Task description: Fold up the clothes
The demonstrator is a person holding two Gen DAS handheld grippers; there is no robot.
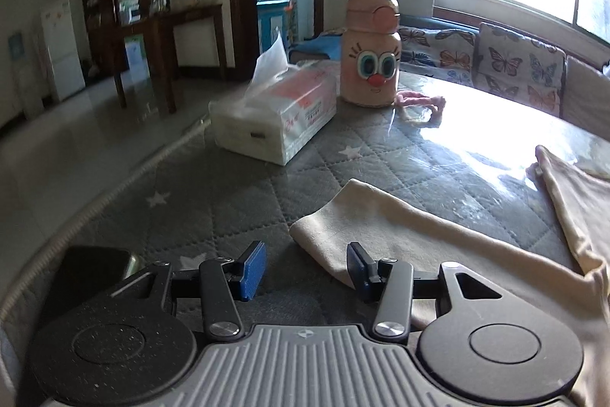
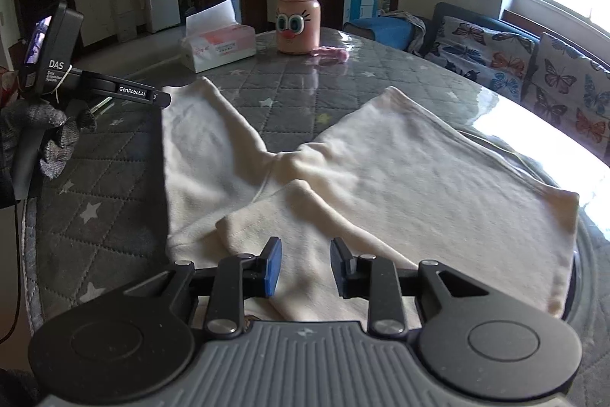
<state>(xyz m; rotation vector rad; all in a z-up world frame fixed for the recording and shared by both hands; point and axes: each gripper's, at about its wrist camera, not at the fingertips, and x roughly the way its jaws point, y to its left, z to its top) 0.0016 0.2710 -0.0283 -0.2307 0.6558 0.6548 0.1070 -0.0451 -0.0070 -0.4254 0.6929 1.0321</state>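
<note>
A cream garment [image 2: 400, 174], like short trousers with two legs spread apart, lies flat on the grey quilted table [image 2: 297, 102]. A corner near its waist is turned over [image 2: 267, 212]. My right gripper [image 2: 305, 264] is open and empty, just above the near edge of the garment. My left gripper [image 1: 307, 267] is open and empty, low over the table at the end of one leg [image 1: 343, 212]. In the right wrist view the left gripper's body [image 2: 95, 82] sits at the garment's left side.
A tissue pack [image 1: 274, 113] and a pink bottle with a cartoon face [image 1: 371, 52] stand at the table's far side, with a pink cord [image 1: 419, 103] beside the bottle. A butterfly-print sofa [image 2: 533, 63] lies beyond the table's right edge.
</note>
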